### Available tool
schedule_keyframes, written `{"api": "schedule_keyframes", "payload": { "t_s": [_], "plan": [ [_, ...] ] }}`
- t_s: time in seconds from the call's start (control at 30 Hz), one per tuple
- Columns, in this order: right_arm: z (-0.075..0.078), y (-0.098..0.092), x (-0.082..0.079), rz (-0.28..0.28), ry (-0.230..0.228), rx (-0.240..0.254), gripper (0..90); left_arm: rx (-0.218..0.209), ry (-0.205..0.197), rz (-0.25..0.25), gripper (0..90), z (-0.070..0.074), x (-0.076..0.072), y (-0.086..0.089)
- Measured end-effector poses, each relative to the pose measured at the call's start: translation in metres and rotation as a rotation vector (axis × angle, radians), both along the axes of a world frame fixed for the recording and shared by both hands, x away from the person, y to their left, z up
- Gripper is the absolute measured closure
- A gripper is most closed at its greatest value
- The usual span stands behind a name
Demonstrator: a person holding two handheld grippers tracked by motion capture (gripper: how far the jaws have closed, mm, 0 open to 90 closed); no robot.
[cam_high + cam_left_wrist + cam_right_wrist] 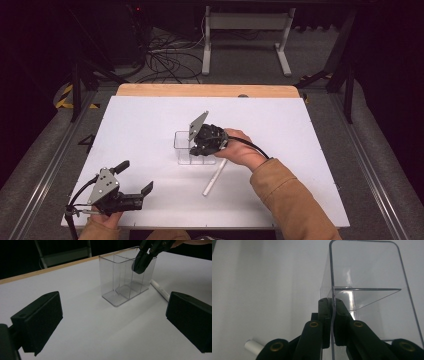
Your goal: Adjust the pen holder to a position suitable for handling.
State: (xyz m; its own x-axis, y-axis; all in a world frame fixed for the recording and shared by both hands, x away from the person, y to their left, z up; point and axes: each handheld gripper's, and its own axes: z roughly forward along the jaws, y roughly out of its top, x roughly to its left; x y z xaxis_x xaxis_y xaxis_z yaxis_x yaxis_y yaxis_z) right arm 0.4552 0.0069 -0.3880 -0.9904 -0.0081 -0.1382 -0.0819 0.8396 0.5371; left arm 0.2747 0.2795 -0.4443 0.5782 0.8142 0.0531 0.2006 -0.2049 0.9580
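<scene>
Clear rigid plastic divided container (192, 147): likely light, slippery, thin-walled. Right gripper (332, 315) clamped on its rim wall. Left gripper (134, 176) spread apart, empty.

Couldn't read any text, labels or numbers anywhere. Nothing legible turned up on anything near either set of tongs.

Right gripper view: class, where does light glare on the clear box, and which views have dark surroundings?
Right gripper view: bright glare on the clear box at its inner divider, beside the right gripper. High view: dim floor around the bright table. Left gripper view: black background beyond the table edge.
</scene>
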Motion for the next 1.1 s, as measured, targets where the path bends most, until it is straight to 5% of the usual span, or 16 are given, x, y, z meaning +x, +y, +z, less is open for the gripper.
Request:
{"api": "schedule_keyframes", "payload": {
  "t_s": [0.37,0.63,0.7,0.9,1.1],
  "plan": [
    [-0.002,0.000,-0.002,-0.020,0.002,0.017,86.6,0.006,0.003,-0.013,1.5,0.000,0.003,-0.004],
    [0.009,-0.009,-0.007,-0.032,-0.015,0.108,67.1,0.005,0.004,-0.024,1.5,0.001,0.007,-0.007],
    [0.021,-0.017,-0.011,-0.059,-0.025,0.176,50.8,0.007,0.009,-0.027,1.5,0.001,0.008,-0.008],
    [0.048,-0.048,-0.026,-0.134,-0.031,0.401,30.0,-0.005,0.013,-0.036,1.4,0.004,0.011,-0.011],
    [0.064,-0.073,-0.040,-0.189,-0.094,0.498,24.6,0.005,0.012,-0.044,1.4,0.005,0.014,-0.016]
  ]
}}
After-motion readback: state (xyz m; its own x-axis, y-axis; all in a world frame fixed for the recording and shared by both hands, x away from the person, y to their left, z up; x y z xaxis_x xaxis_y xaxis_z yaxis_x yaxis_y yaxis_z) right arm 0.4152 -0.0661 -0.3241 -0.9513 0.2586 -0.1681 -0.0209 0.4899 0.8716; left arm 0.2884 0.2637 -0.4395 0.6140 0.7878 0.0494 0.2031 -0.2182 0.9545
